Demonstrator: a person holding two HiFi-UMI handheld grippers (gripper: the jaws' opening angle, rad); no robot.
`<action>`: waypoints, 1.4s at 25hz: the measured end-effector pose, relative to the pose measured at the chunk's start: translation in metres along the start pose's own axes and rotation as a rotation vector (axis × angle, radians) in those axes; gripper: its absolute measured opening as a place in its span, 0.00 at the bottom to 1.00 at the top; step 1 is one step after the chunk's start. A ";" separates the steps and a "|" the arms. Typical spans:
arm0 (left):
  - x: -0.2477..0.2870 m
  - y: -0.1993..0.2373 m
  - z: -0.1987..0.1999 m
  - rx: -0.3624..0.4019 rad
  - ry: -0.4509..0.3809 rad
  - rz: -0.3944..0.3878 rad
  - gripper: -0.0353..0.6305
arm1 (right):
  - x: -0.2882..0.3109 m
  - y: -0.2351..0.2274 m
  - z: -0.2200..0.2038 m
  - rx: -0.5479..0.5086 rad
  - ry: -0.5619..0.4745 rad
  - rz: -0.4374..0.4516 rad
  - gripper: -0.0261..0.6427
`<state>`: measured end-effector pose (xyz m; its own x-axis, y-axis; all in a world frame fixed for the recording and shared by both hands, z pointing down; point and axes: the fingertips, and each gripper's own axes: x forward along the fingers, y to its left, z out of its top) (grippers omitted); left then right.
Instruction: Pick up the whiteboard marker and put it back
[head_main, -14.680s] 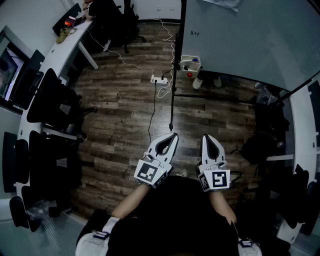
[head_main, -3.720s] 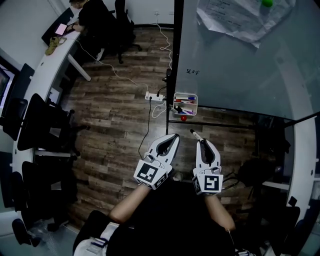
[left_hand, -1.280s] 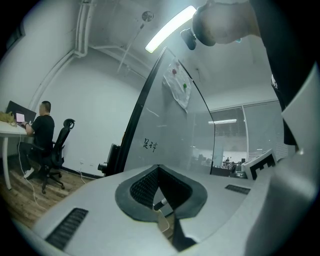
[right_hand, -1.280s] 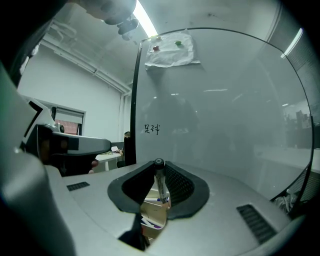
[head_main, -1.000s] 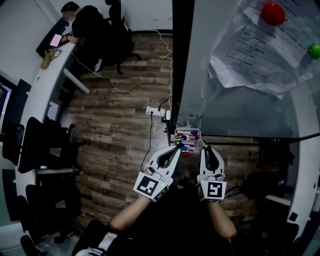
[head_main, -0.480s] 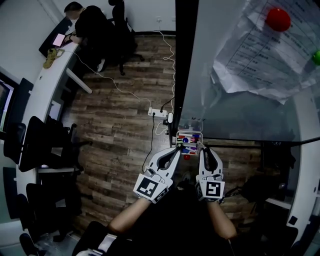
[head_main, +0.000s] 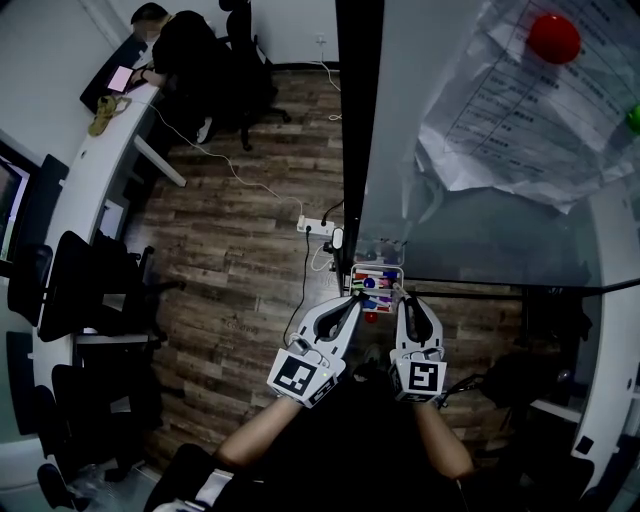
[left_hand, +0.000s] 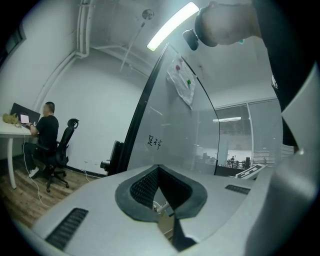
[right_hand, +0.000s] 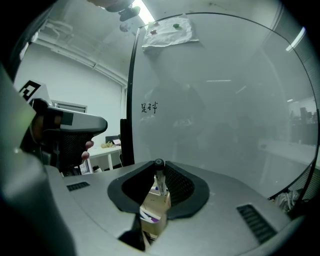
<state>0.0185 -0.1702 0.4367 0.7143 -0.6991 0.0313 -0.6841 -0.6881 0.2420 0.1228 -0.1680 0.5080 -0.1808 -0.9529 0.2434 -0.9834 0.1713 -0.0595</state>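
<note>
The right gripper (right_hand: 159, 169) holds the whiteboard marker (right_hand: 160, 182) between its jaw tips, the jaws narrow on the thin body, and the marker stands nearly upright with its dark cap toward 12 o'clock. The pen box (right_hand: 154, 206) lies at 6 o'clock just under the marker, at the lower edge of the whiteboard (head_main: 480, 200). The left gripper (head_main: 349, 300) is at 9 o'clock of the right one, its jaws together with nothing between them
</note>
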 end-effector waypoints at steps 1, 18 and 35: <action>0.001 0.000 0.000 0.001 0.001 0.001 0.06 | 0.001 0.000 0.001 0.003 0.002 0.001 0.16; 0.006 0.000 0.003 0.009 -0.009 0.018 0.06 | 0.014 0.003 -0.015 0.003 0.034 0.041 0.16; 0.002 0.004 0.003 0.014 -0.010 0.037 0.06 | 0.022 0.006 -0.021 -0.016 0.074 0.050 0.16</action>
<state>0.0171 -0.1746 0.4351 0.6873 -0.7257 0.0306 -0.7118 -0.6646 0.2270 0.1130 -0.1821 0.5337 -0.2294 -0.9221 0.3116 -0.9732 0.2224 -0.0582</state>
